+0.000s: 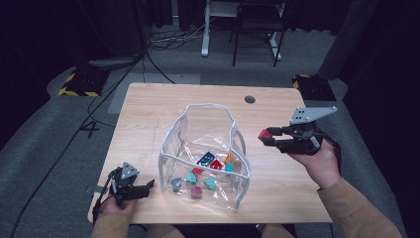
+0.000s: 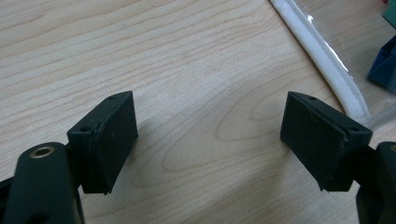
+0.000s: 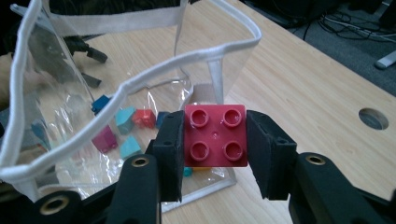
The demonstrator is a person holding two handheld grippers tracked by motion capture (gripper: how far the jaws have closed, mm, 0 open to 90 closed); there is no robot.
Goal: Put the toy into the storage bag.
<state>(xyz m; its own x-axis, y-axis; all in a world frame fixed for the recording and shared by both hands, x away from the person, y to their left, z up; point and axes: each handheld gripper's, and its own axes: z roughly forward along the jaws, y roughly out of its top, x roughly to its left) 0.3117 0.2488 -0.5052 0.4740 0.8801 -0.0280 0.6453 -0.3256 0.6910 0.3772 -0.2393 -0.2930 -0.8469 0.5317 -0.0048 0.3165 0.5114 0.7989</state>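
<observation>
A clear plastic bag [image 1: 237,136] with white trim stands open in the middle of the wooden table [image 1: 148,114], holding several coloured blocks [image 1: 210,163]. My right gripper [image 1: 266,137] hovers just right of the bag, above the table, shut on a red four-stud brick [image 3: 215,135] that its pads squeeze from both sides. The bag's white rim [image 3: 140,74] lies right in front of that brick. My left gripper [image 1: 148,187] rests near the table's front left corner, open, with bare wood between its pads [image 2: 112,140]. The bag's white edge [image 2: 322,56] runs past its right jaw.
A round cable hole [image 1: 250,99] sits in the table's far right part. Beyond the table are a chair [image 1: 257,29], cables on the grey floor and yellow-black striped blocks [image 1: 79,84] on either side.
</observation>
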